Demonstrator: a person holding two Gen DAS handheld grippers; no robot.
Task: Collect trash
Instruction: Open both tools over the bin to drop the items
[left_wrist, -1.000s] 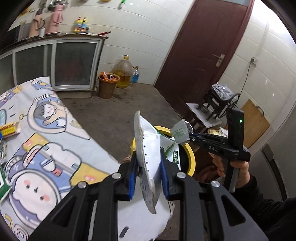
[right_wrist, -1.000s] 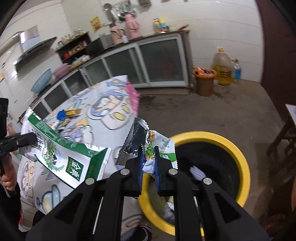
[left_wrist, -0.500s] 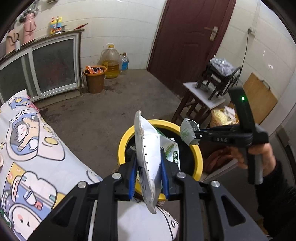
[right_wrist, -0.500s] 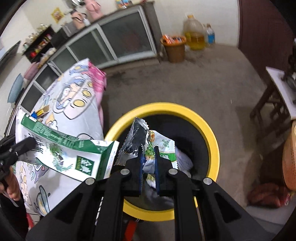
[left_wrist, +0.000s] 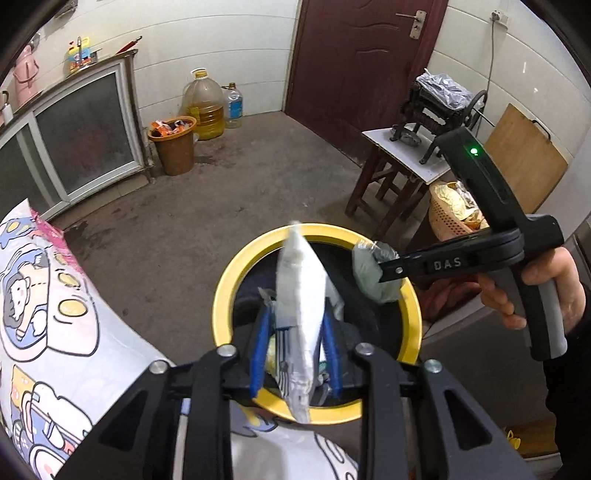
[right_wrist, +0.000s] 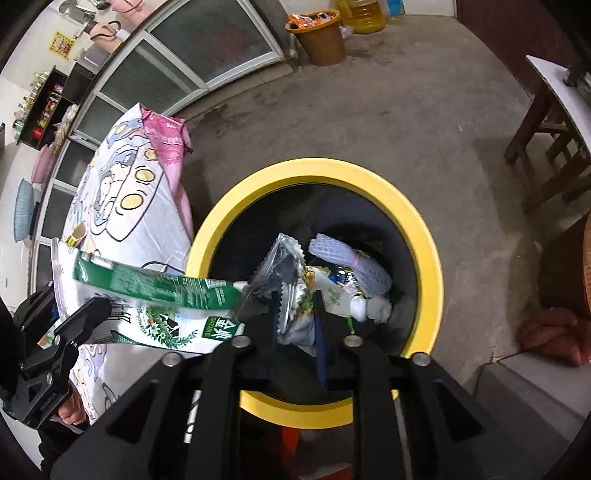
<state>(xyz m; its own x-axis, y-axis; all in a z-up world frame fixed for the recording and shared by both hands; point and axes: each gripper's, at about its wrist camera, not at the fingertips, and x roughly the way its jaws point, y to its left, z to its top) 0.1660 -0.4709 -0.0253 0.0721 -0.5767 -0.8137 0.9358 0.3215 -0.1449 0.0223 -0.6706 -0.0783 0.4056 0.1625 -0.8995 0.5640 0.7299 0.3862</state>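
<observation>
A black bin with a yellow rim (left_wrist: 236, 273) (right_wrist: 424, 229) stands on the floor beside the table. My left gripper (left_wrist: 295, 332) has opened above it, and the green-and-white milk bag (left_wrist: 301, 295) (right_wrist: 155, 310) hangs loose and blurred between its blue pads. My right gripper (right_wrist: 297, 314) has also spread over the bin mouth, with the crumpled silver-and-green snack wrapper (right_wrist: 286, 273) (left_wrist: 373, 273) still between its fingers. The right gripper also shows in the left wrist view (left_wrist: 384, 269). Trash lies in the bin, including a white foam net (right_wrist: 351, 262).
The table with a cartoon cloth (left_wrist: 44, 314) (right_wrist: 122, 206) is left of the bin. A wooden stool (left_wrist: 399, 173) with a metal machine, a basket (left_wrist: 454, 210), an orange waste bucket (left_wrist: 173, 144) and oil bottles (left_wrist: 203, 107) stand around on the concrete floor.
Both grippers moved from beside the table to above the bin. The jaws of both have spread apart, and the milk bag is slipping from the left one.
</observation>
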